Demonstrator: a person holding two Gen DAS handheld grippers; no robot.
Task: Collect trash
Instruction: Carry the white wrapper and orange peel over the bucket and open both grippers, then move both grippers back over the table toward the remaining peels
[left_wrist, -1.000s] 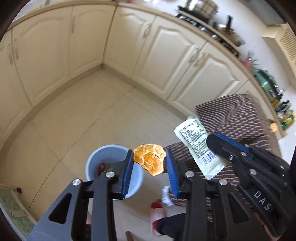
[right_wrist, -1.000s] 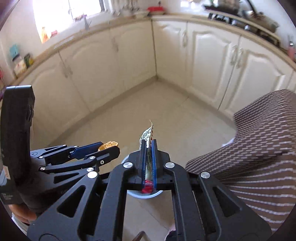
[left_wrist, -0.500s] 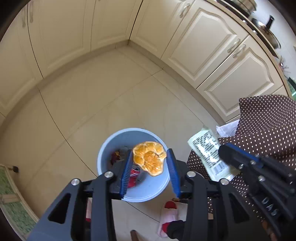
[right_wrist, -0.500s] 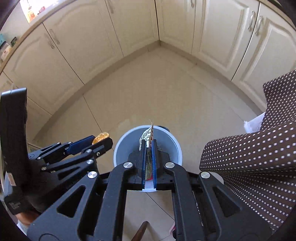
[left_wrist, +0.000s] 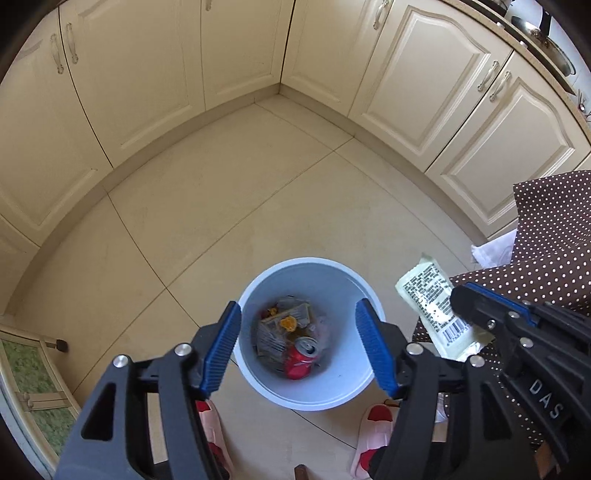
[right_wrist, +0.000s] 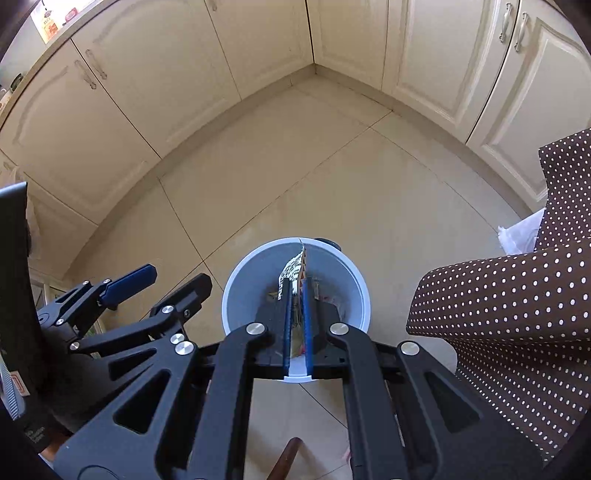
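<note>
A pale blue bin (left_wrist: 334, 386) stands on the tiled floor, straight below both grippers. My left gripper (left_wrist: 298, 310) hangs over it with its jaws opening and nothing between them. An orange peel (left_wrist: 288, 323) lies inside on crumpled wrappers, beside a red can (left_wrist: 301, 356). My right gripper (right_wrist: 295, 291) is shut on a pale printed wrapper (right_wrist: 293, 267), which it holds upright over the bin (right_wrist: 231, 295). In the left wrist view that wrapper (left_wrist: 430, 306) shows its barcode side, just right of the bin's rim. The left gripper (right_wrist: 175, 277) sits left of the bin in the right wrist view.
Cream cabinets (left_wrist: 147, 92) line the far corner of the tiled floor. A brown dotted cloth (right_wrist: 517, 314) hangs at the right, with something white (right_wrist: 521, 232) behind it. Red and pink slippers (left_wrist: 373, 424) stand close by the bin. A green mat (left_wrist: 33, 373) lies at the left.
Both grippers came down over the bin. The left jaws spread apart and the orange peel dropped from them into the bin. The right gripper kept its hold on the wrapper.
</note>
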